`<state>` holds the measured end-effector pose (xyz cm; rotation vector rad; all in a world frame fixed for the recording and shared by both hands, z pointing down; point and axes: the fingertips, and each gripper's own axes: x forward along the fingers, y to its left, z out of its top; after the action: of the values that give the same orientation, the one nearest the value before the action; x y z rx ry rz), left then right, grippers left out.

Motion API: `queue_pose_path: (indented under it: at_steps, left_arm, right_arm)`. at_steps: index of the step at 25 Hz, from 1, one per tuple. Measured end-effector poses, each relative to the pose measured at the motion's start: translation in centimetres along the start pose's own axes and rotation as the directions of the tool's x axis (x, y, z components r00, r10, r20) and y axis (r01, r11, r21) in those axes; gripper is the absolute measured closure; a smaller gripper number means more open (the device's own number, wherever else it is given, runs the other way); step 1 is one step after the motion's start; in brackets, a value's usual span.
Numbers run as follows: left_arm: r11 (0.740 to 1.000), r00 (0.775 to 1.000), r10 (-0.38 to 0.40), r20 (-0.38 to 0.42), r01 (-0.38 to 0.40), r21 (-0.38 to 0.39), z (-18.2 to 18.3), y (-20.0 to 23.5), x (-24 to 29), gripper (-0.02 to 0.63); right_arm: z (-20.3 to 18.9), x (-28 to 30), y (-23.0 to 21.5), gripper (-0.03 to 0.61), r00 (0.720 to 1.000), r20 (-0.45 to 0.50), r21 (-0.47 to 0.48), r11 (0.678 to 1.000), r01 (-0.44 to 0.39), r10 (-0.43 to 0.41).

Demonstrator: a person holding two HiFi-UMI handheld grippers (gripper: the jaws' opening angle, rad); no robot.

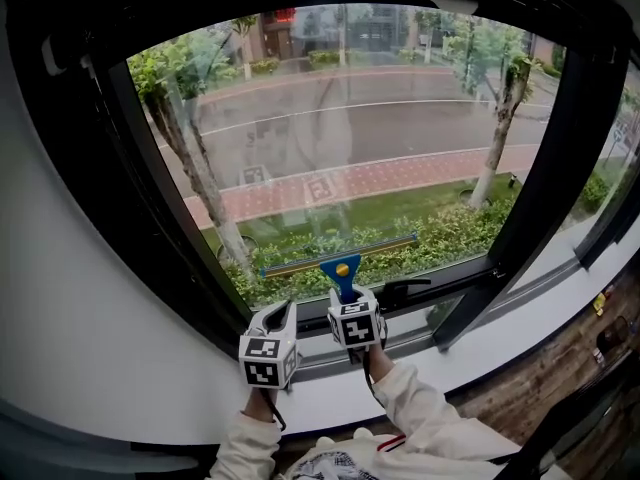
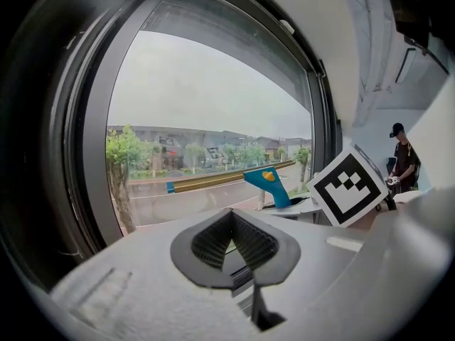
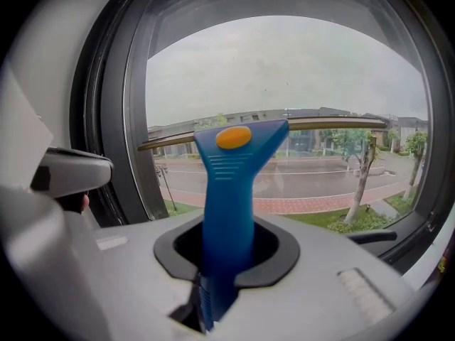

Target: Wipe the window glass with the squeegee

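Your right gripper, jaws clamped on the blue squeegee handle, blade across the lower window glass, your left gripper just beside, jaws closed, empty

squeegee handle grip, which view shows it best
The right gripper view: the blue squeegee handle stands large at centre, clamped by the right gripper. The head view shows the whole squeegee small, low on the window glass; the left gripper view shows it side-on, the grip hidden.
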<state>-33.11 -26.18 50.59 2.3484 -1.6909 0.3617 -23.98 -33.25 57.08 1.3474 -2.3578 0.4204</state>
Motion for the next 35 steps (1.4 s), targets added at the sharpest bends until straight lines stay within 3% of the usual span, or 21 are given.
queue_pose_path:
  at_steps: [7,27,35]
  left_arm:
    - [1.000,0.999,0.002,-0.049,-0.002,-0.008,-2.9,-0.1,0.6,0.611]
    - [0.999,0.994,-0.006,-0.113,0.002,-0.032,-6.2,-0.6,1.1,0.611]
    - [0.999,0.993,0.006,-0.121,-0.010,-0.035,-6.5,-0.5,1.3,0.611]
  right_arm:
    - [-2.6,0.8,0.0,0.495,0.998,-0.064,0.016,1.000,-0.008,0.009]
    - [-9.5,2.9,0.1,0.497,0.977,-0.213,0.031,0.999,-0.025,0.031]
    - [-9.8,3.3,1.1,0.497,0.975,-0.211,0.036,0.997,-0.063,0.069]
